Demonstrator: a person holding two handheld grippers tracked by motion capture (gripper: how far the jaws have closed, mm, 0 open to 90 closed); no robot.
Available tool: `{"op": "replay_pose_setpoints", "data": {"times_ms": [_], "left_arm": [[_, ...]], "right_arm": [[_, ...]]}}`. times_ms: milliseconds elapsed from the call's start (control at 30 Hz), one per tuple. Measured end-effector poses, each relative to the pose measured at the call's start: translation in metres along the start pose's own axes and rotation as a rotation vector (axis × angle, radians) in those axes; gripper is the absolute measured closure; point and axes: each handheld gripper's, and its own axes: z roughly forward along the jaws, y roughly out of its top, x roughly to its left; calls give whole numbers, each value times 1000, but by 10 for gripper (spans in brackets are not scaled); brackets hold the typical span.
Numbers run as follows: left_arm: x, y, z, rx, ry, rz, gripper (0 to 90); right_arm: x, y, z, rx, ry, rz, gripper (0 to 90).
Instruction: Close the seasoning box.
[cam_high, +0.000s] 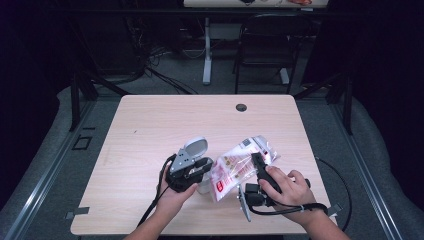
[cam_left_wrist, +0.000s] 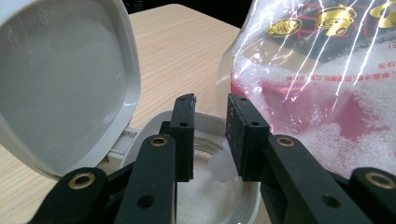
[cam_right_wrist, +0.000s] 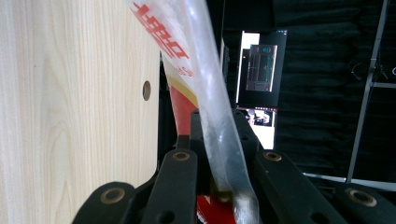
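A clear plastic bag (cam_high: 235, 165) with red and gold print holds white granules. It is raised and tilted over the table, and my right gripper (cam_high: 256, 159) is shut on its upper edge. In the right gripper view the bag's film (cam_right_wrist: 210, 70) runs between the jaws of my right gripper (cam_right_wrist: 218, 119). A white container (cam_high: 203, 189) stands with its flip lid (cam_high: 195, 147) open. My left gripper (cam_high: 204, 167) hovers over its mouth. In the left gripper view the left gripper (cam_left_wrist: 212, 105) has its pads apart above the container's rim (cam_left_wrist: 149, 126), beside the lid (cam_left_wrist: 60, 79) and bag (cam_left_wrist: 327, 93). White granules lie inside.
The wooden table (cam_high: 150, 125) has a cable hole (cam_high: 241, 107) near its far edge. A black chair (cam_high: 265, 45) and a desk leg stand beyond the table. Black cables trail from both grippers off the near edge. A lit screen (cam_right_wrist: 259, 70) glows in the dark background.
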Motion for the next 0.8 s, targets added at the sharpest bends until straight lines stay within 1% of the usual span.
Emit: {"op": "replay_pose_setpoints", "data": {"times_ms": [67, 133, 167, 233, 267, 333, 367, 400, 467, 567, 600, 700, 767, 800], "left_arm": [[0, 0, 0, -1, -1, -1, 730], [0, 0, 0, -2, 1, -1, 730], [0, 0, 0, -1, -1, -1, 730], [0, 0, 0, -1, -1, -1, 730], [0, 0, 0, -1, -1, 2, 730], [0, 0, 0, -2, -2, -1, 730], [0, 0, 0, -3, -2, -2, 730], [0, 0, 0, -3, -2, -1, 730], [-1, -1, 0, -4, -2, -2, 730], [-1, -1, 0, -3, -1, -1, 730], [-1, -1, 0, -4, -1, -1, 731], [-1, -1, 0, -6, 0, -4, 731], [-1, -1, 0, -12, -1, -2, 730], [-1, -1, 0, -12, -2, -3, 730]], "right_arm": [[1, 0, 0, 0, -3, 5, 830], [1, 0, -1, 20, -4, 0, 830], [2, 0, -1, 19, -7, 1, 830], [4, -2, 0, 0, -12, 25, 830], [5, -2, 0, 3, -13, 29, 830], [6, -2, 0, 13, -19, 23, 831], [6, -2, 0, 14, -19, 26, 831], [7, -3, 0, 4, -22, 39, 831], [8, -3, -1, 14, -24, 34, 831], [11, -3, -1, 23, -25, 55, 832], [12, -4, 0, 16, -28, 64, 832], [14, -4, -1, 27, -36, 61, 833], [16, -4, -1, 24, -45, 67, 833], [16, -4, -2, 31, -46, 61, 833]]}}
